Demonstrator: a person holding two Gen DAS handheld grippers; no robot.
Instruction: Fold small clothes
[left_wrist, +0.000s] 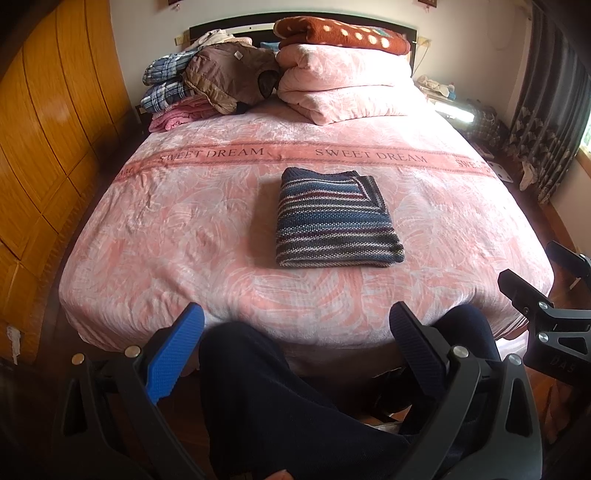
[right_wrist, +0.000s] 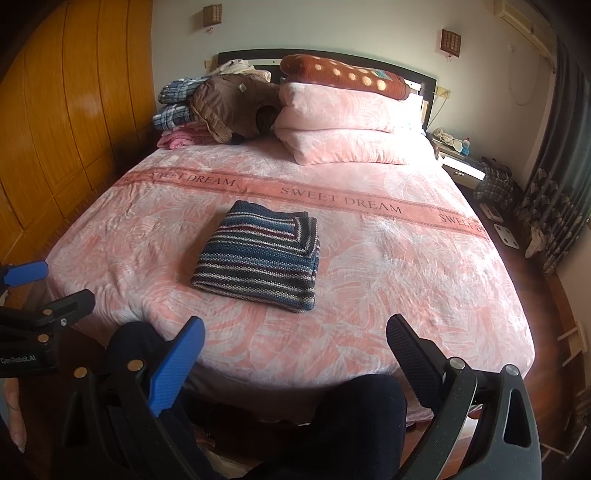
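With both tools drawn back off the bed's near edge, over dark-trousered knees (left_wrist: 258, 387), nothing gripped: left tool (left_wrist: 297, 343) spread wide and empty, right tool (right_wrist: 295, 354) the same. Further out, folded striped sweater (left_wrist: 334, 218) flat on the pink bedspread (left_wrist: 166, 221), mid-bed, well apart from either tool. Looks done, or nearly. Risk from here: a one-sided pinch on the thick knit could drag the top layer and spill the fold open; plush cover could bunch and come up with it. Farthest, by the headboard, stacked clothes (left_wrist: 177, 92) and folded quilts (left_wrist: 343, 85). No containers in view, so nothing to report inside any.
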